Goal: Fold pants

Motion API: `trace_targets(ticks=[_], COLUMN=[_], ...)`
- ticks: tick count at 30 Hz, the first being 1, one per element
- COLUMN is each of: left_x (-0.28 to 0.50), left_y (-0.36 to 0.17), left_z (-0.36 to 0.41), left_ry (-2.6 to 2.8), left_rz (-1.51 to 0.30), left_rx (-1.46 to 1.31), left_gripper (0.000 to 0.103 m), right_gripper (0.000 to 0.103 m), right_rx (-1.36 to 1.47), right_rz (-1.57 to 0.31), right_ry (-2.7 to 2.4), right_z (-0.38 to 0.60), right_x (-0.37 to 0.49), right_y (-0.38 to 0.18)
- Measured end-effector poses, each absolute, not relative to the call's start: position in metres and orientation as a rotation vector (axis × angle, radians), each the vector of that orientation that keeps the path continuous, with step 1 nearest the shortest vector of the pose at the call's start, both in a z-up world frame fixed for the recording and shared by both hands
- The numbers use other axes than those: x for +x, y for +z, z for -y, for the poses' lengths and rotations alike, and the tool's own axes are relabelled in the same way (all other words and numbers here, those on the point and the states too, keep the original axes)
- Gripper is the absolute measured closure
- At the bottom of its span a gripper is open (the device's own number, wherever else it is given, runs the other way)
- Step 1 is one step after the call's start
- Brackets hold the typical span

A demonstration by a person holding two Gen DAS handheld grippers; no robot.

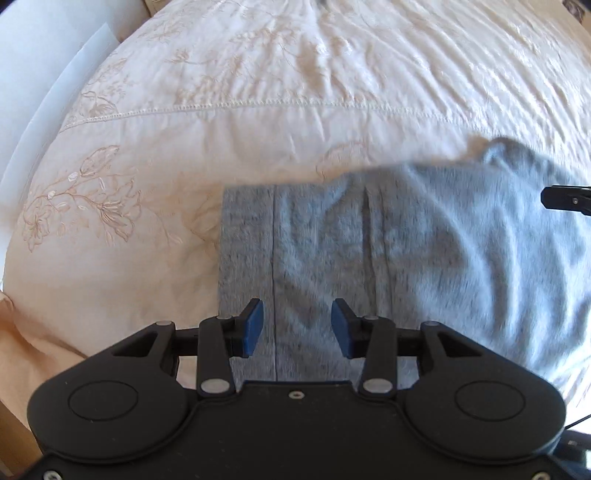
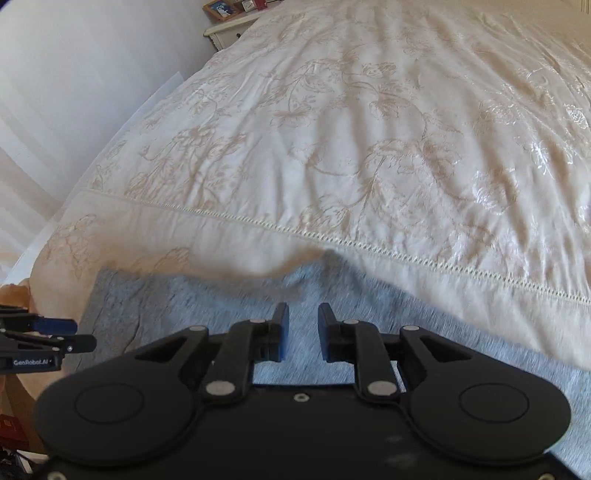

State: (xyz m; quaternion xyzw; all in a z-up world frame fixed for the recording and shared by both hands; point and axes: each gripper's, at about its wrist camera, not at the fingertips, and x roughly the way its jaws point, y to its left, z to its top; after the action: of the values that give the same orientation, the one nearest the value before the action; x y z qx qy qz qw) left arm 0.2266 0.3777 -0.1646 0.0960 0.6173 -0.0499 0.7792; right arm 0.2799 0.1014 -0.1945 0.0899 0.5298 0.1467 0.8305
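Grey pants [image 1: 406, 240] lie folded on the cream embroidered bedspread [image 1: 258, 74], near its front edge. In the left wrist view my left gripper [image 1: 297, 325] is open and empty, its blue pads [image 1: 255, 325] just above the ribbed left end of the pants. The right gripper's tip [image 1: 565, 199] shows at the far right over the pants. In the right wrist view my right gripper [image 2: 303, 332] is open and empty above the pants [image 2: 221, 306]. The left gripper [image 2: 55, 332] shows at the left edge. The fabric is motion-blurred.
The bedspread [image 2: 369, 147] stretches far ahead with a stitched seam [image 2: 369, 243]. A white wall [image 2: 74, 92] runs along the left. A white nightstand [image 2: 225, 31] with a framed picture [image 2: 219, 9] stands at the back left.
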Motion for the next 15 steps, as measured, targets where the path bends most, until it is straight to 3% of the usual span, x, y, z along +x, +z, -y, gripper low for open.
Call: trace_targets(ticks=[7,15], left_x=[0.216,0.202], left_y=[-0.187,-0.150], left_z=[-0.400,-0.376], left_ry=[-0.080,-0.188], left_rz=[-1.412,-1.264], left_rx=[0.180,0.134], left_gripper=[0.047,0.052], right_gripper=[0.083,0.083], right_rx=[0.135,0.216], right_rz=[-1.336,-1.170], right_ry=[0.344,0.133], right_z=[-0.163,-0.151], right_x=[0.171,0.137], right_y=[-0.234,-0.206])
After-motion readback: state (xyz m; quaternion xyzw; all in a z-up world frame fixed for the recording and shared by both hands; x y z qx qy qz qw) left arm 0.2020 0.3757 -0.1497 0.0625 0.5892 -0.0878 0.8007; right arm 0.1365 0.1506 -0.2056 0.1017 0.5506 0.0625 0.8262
